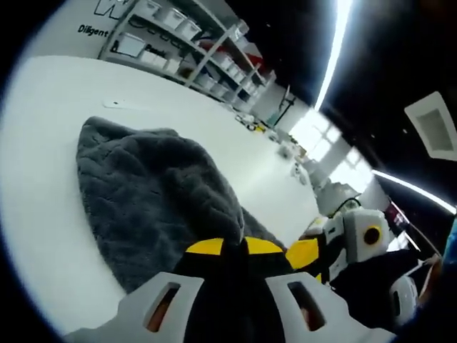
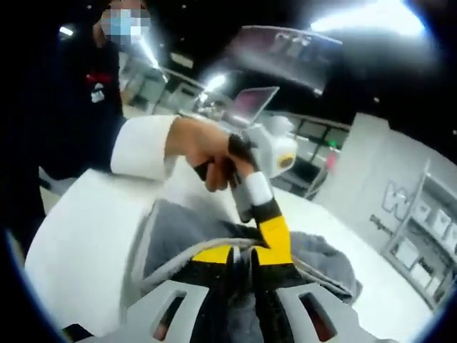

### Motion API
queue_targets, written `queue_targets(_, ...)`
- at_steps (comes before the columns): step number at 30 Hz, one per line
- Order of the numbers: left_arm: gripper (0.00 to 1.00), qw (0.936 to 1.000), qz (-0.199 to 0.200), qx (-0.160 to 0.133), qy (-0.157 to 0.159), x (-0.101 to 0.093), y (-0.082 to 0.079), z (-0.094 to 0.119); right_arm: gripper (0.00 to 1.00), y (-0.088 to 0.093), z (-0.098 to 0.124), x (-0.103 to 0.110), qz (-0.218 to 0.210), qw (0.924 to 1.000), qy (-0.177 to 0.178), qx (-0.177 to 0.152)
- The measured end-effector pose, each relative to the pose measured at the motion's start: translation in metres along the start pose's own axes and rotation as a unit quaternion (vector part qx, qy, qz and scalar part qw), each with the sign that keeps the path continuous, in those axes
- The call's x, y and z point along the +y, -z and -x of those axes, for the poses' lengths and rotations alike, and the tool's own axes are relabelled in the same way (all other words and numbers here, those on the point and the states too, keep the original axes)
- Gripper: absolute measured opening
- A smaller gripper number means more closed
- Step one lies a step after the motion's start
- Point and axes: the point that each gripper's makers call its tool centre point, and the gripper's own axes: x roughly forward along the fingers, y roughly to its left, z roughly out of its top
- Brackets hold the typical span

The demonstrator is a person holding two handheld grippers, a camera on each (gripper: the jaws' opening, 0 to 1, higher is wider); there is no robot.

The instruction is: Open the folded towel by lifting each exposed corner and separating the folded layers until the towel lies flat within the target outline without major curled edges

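dark grey towel (image 1: 150,193), bunched, plush

The towel (image 1: 153,193) is plush, matt grey cloth; the table (image 1: 50,236) looks smooth and white.

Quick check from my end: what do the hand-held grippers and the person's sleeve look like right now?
Each hand-held gripper has a light grey slotted frame with black jaws marked yellow: left hand-held gripper, right hand-held gripper. The left one also shows a white body and black handle. The person's hand comes out of a white sleeve.
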Motion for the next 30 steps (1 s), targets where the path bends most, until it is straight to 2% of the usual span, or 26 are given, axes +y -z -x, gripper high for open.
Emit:
queue_targets(4,0.07,0.9999,0.007,-0.006,0.007,-0.004,0.0,0.001,0.1,0.005,-0.001,-0.002,-0.015,0.9998,0.005,0.01)
queue_targets(8,0.07,0.9993,0.02,-0.021,0.023,-0.01,-0.004,0.003,0.1,0.004,0.002,-0.007,-0.051,0.9986,0.011,0.005)
queue_targets(12,0.07,0.9987,0.029,-0.028,0.032,-0.012,-0.006,0.005,0.01,0.002,0.004,-0.007,-0.057,0.9983,0.012,0.001)
queue_targets(25,0.07,0.9976,0.038,-0.038,0.044,-0.012,-0.007,0.013,0.0,0.002,0.011,-0.016,-0.073,0.9969,0.03,-0.001)
queue_targets(30,0.07,0.997,0.036,-0.044,0.052,-0.014,-0.011,0.019,0.0,0.001,0.016,-0.021,-0.106,0.9936,0.04,-0.007)
